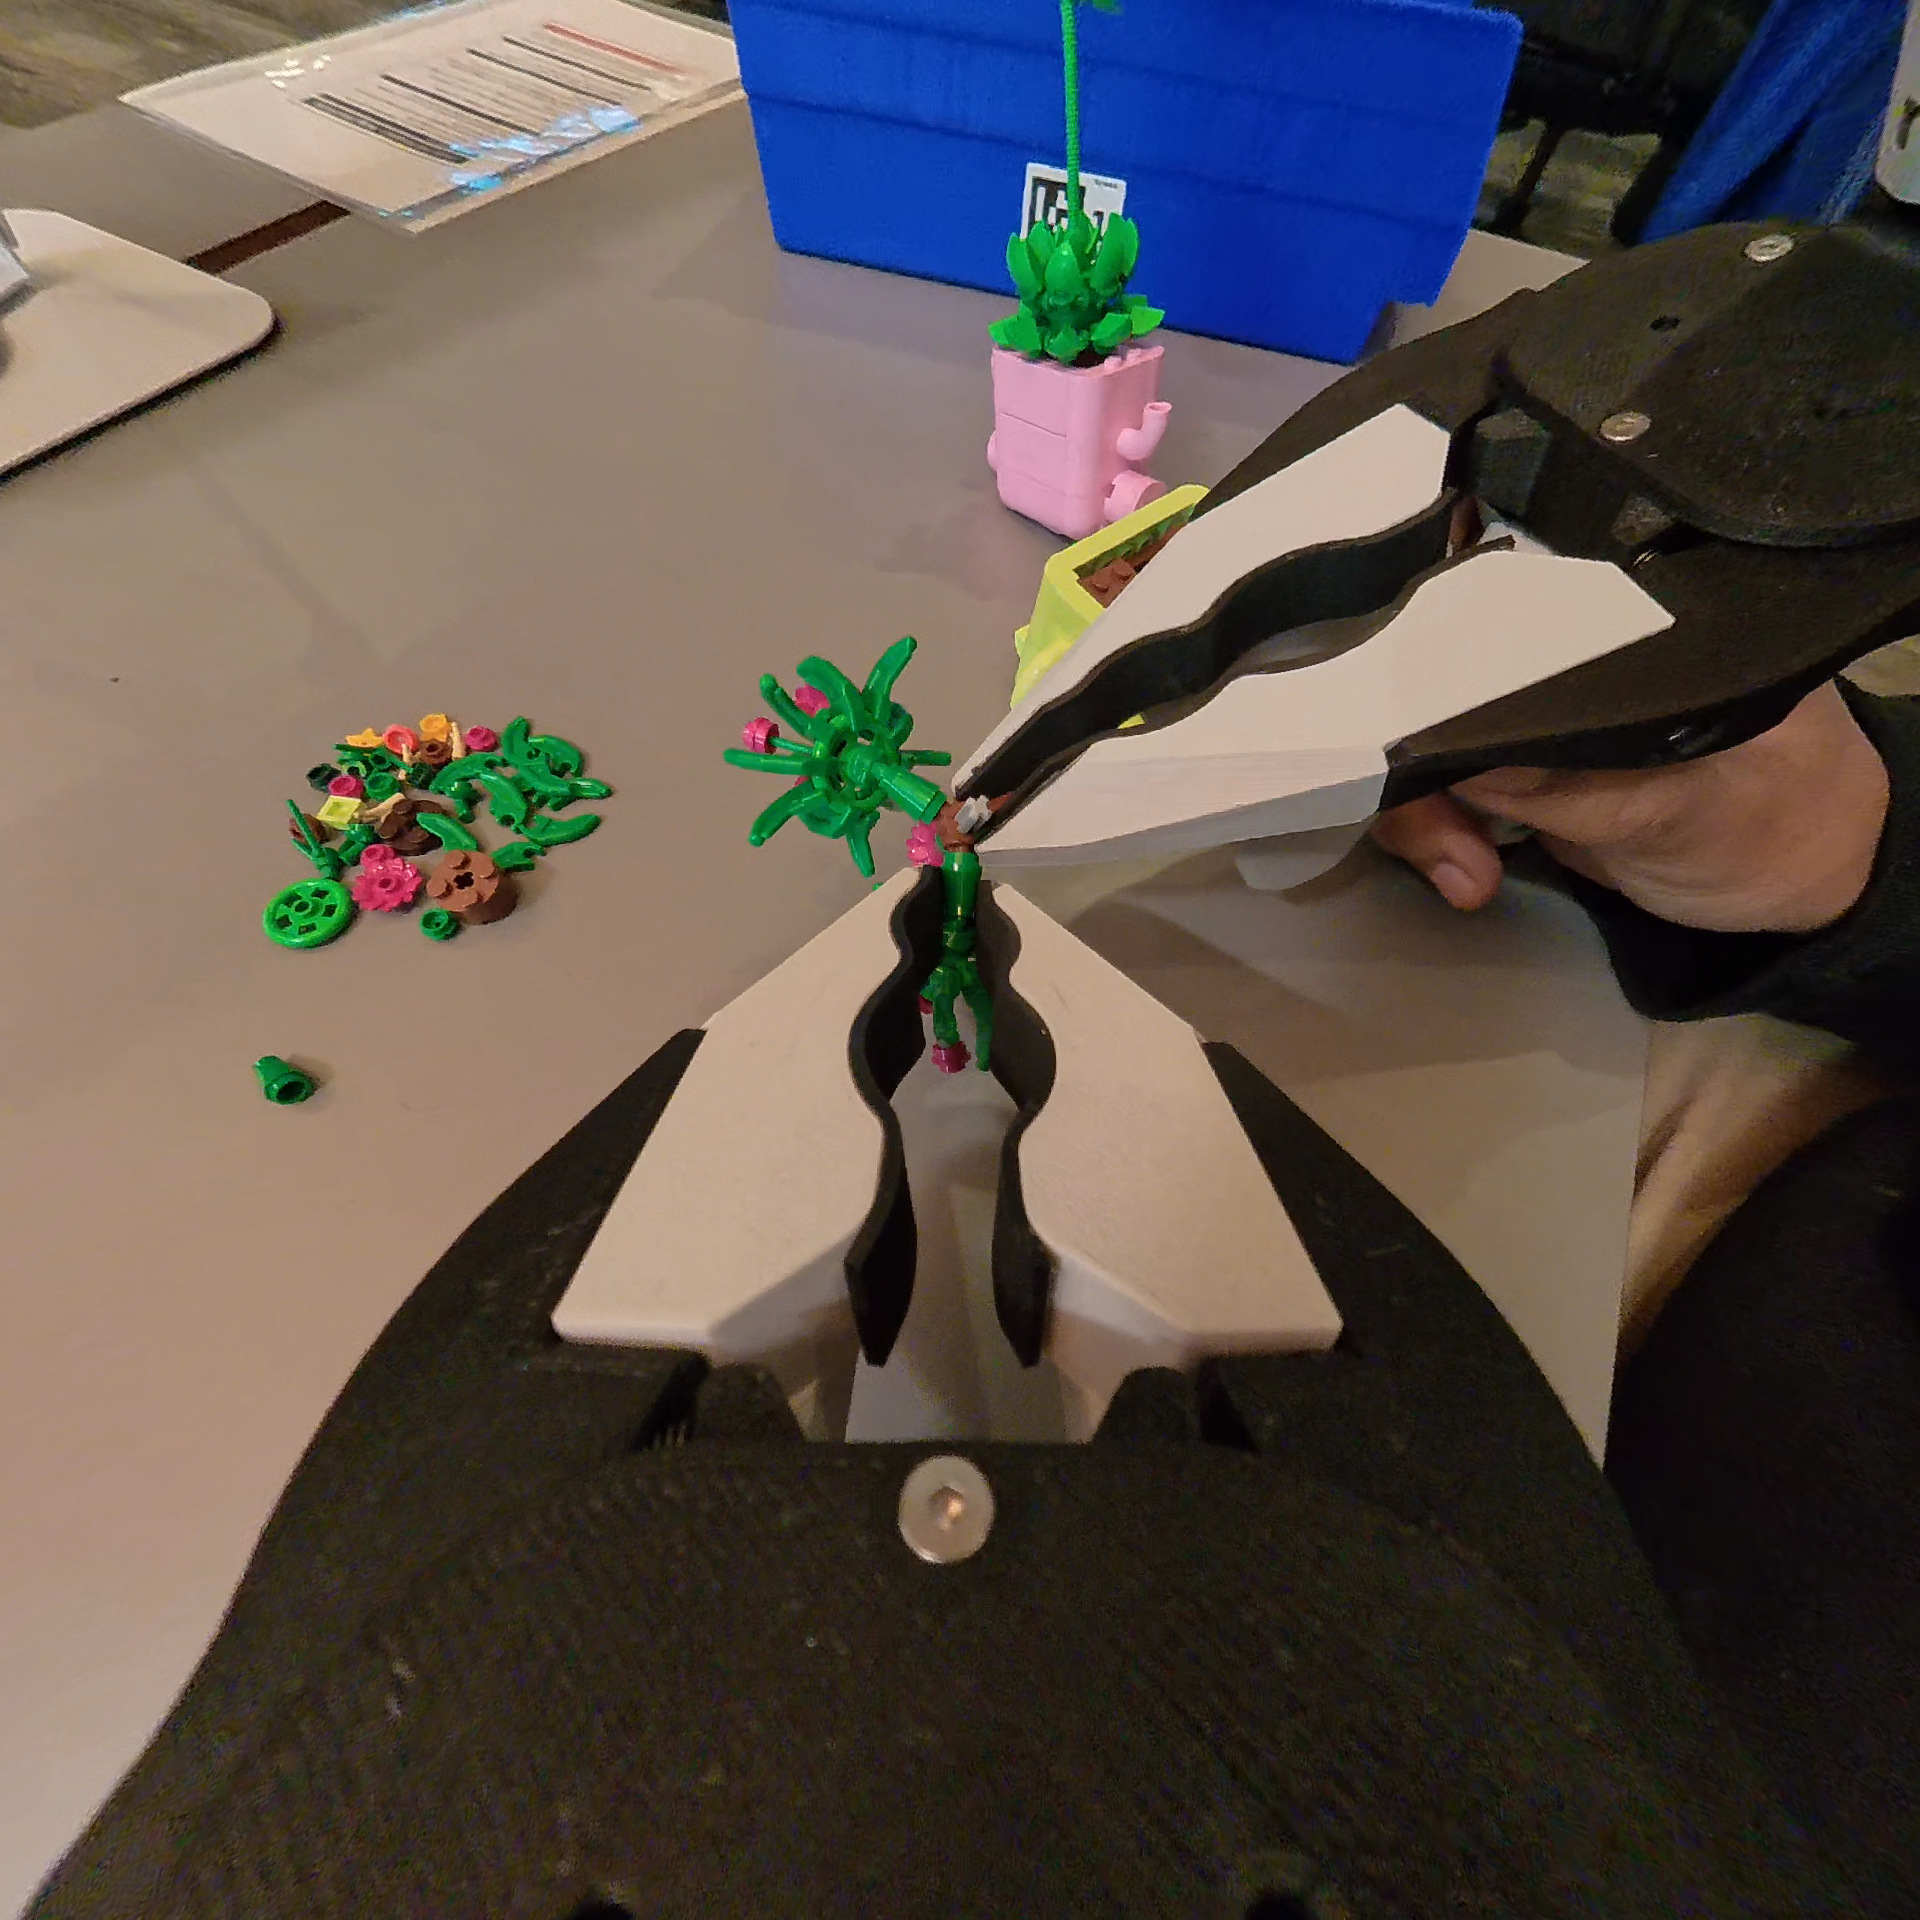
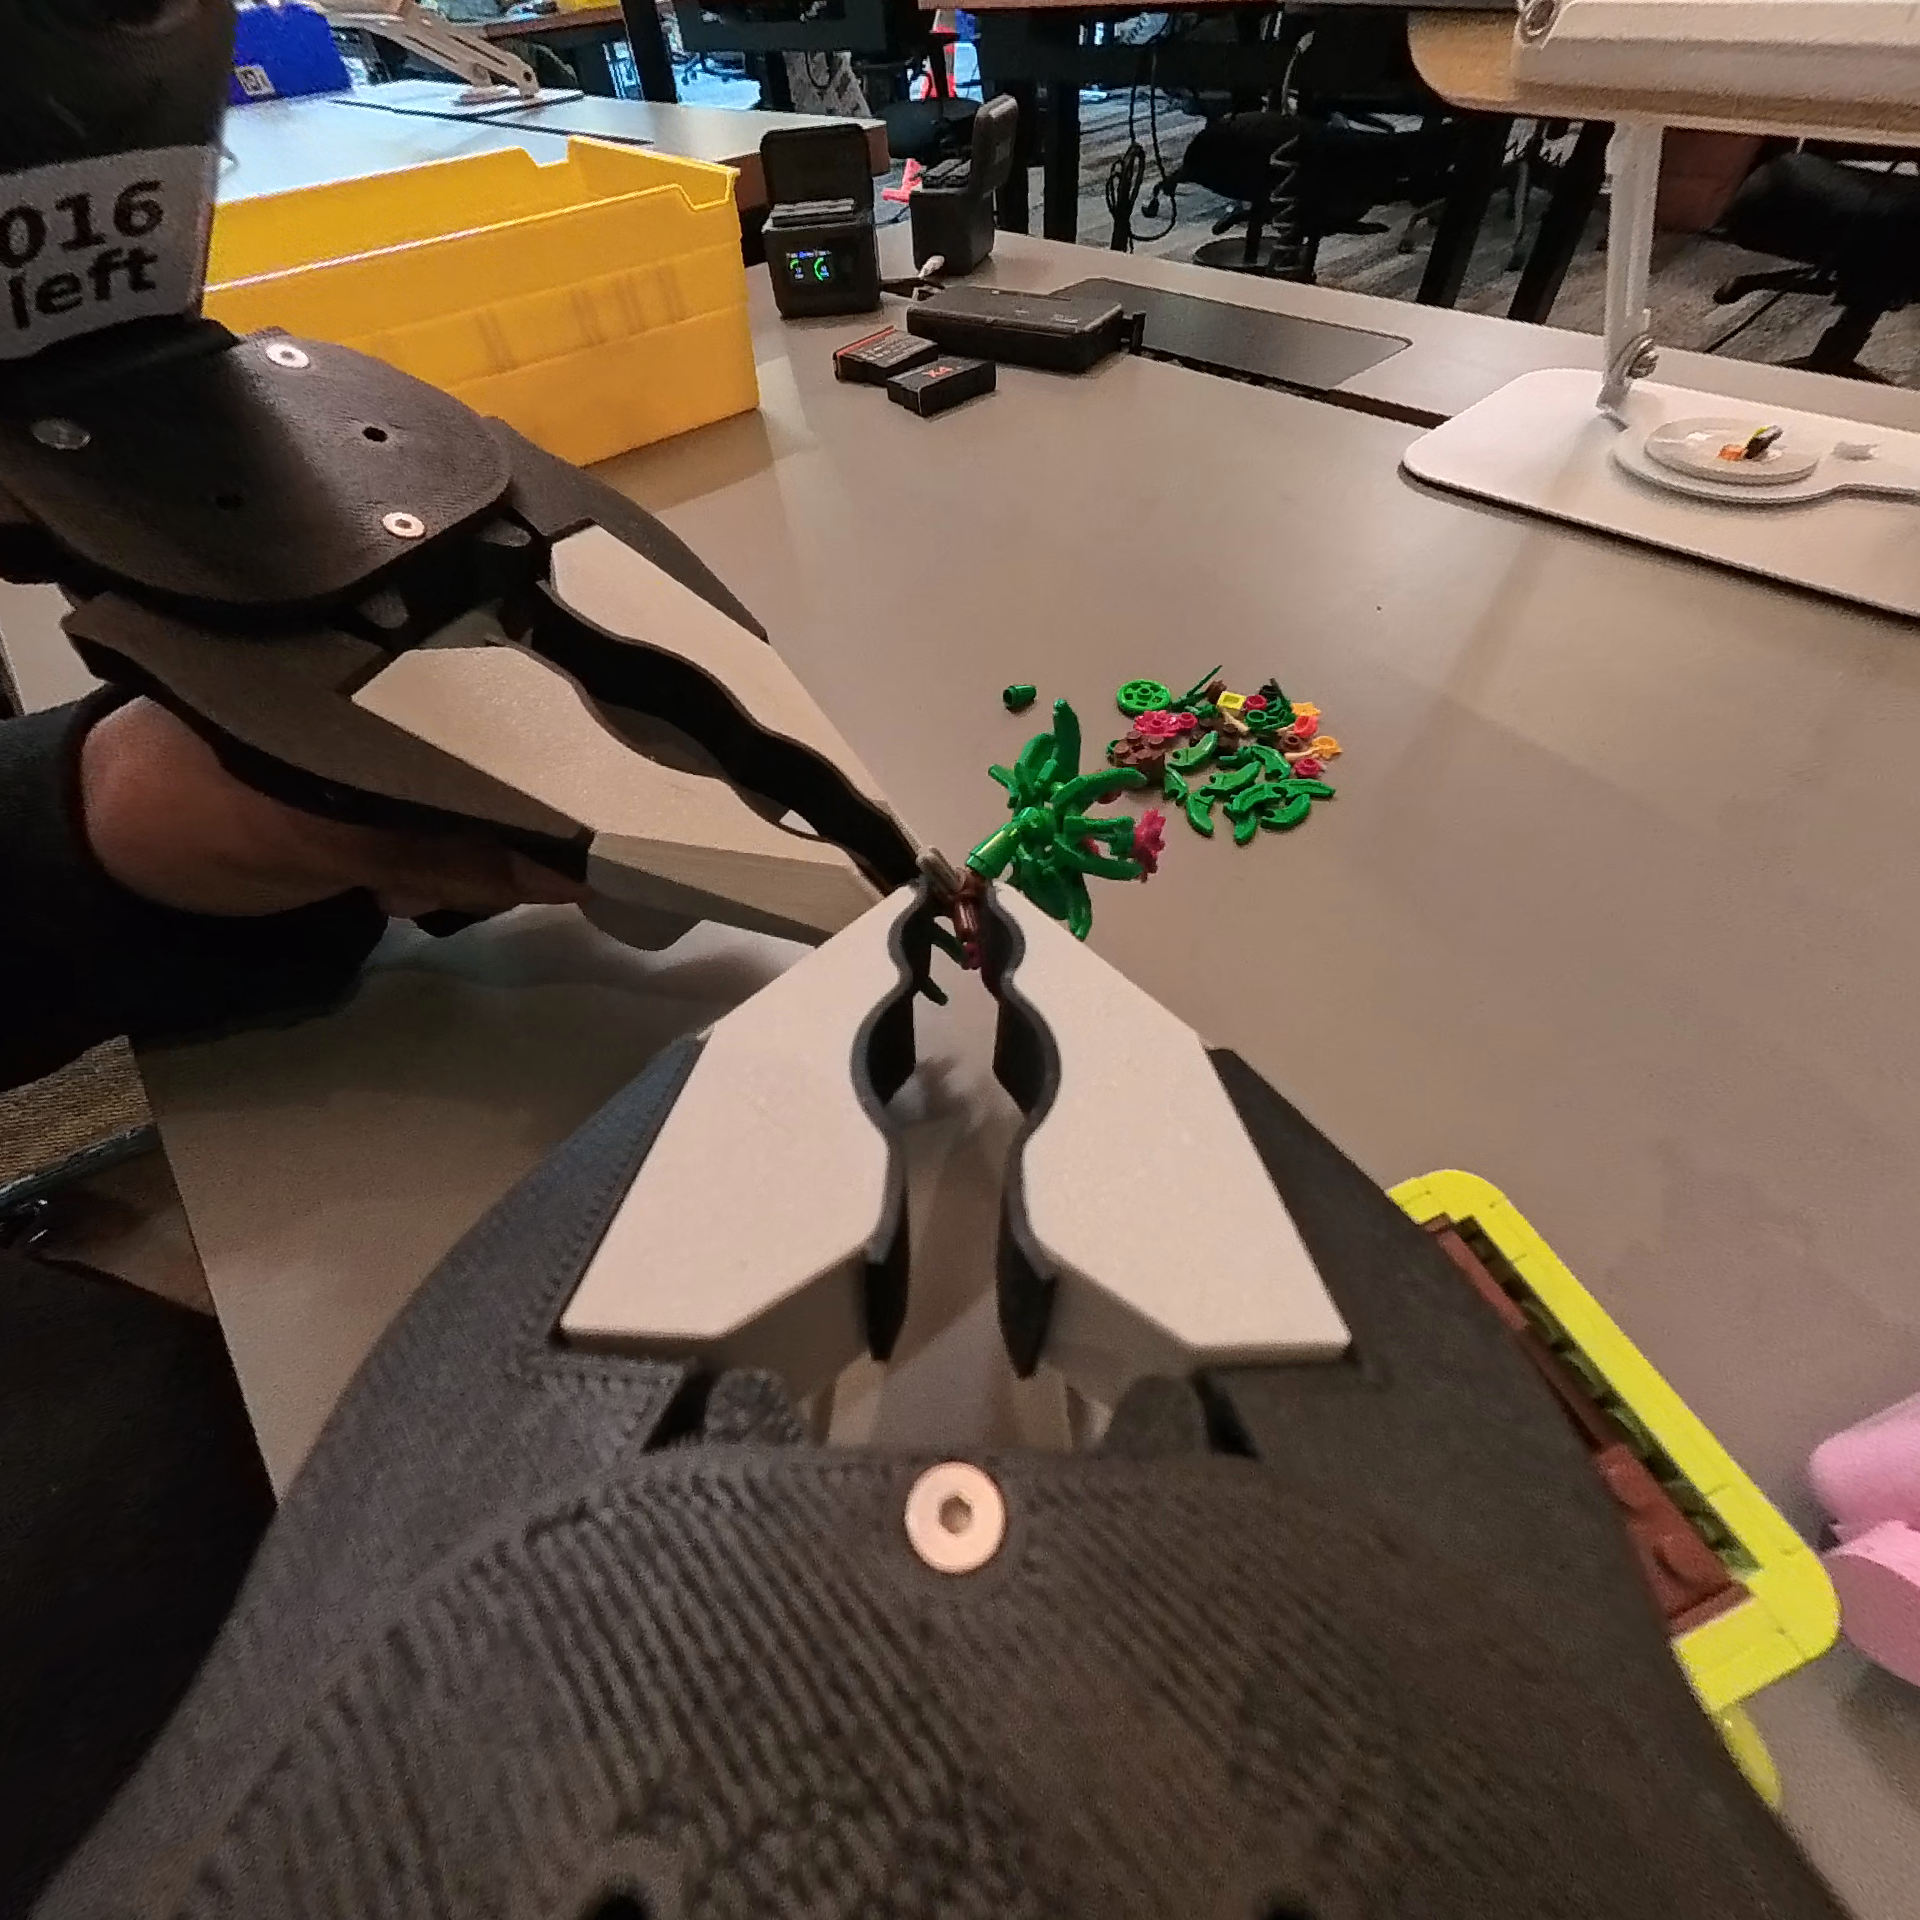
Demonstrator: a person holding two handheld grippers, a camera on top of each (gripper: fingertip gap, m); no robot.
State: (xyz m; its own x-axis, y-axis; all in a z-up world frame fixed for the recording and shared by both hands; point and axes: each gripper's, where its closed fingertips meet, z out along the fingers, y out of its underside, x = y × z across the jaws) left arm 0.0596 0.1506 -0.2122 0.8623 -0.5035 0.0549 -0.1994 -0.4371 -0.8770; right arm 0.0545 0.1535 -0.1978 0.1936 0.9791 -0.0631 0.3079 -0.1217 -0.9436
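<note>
A small toy-brick plant is held in the air between both grippers. Its leafy green head (image 1: 842,764) with pink flowers points left, and it also shows in the right wrist view (image 2: 1049,821). My left gripper (image 1: 951,883) is shut on a green stem (image 1: 958,935) that runs back between its fingers. My right gripper (image 2: 954,902) is shut on the brown joint piece (image 2: 966,906) at the plant's base. In the left wrist view the right gripper (image 1: 971,821) comes in from the right, its tips touching the left gripper's tips. The left gripper (image 2: 920,868) comes in from the left.
A pile of loose green, pink and brown pieces (image 1: 436,821) lies on the grey table (image 1: 623,468), with a single green cone (image 1: 283,1081) nearby. A pink pot with a green plant (image 1: 1075,436), a yellow-green pot (image 1: 1075,592) and a blue bin (image 1: 1122,156) stand behind. A yellow bin (image 2: 488,291) and white stand base (image 2: 1662,499) are farther off. My left and right fingertips are right by each other. Both grippers' tips are roughly 15 cm from the single green cone (image 1: 283,1081). The right camera catches it too, in the right wrist view (image 2: 1010,691).
</note>
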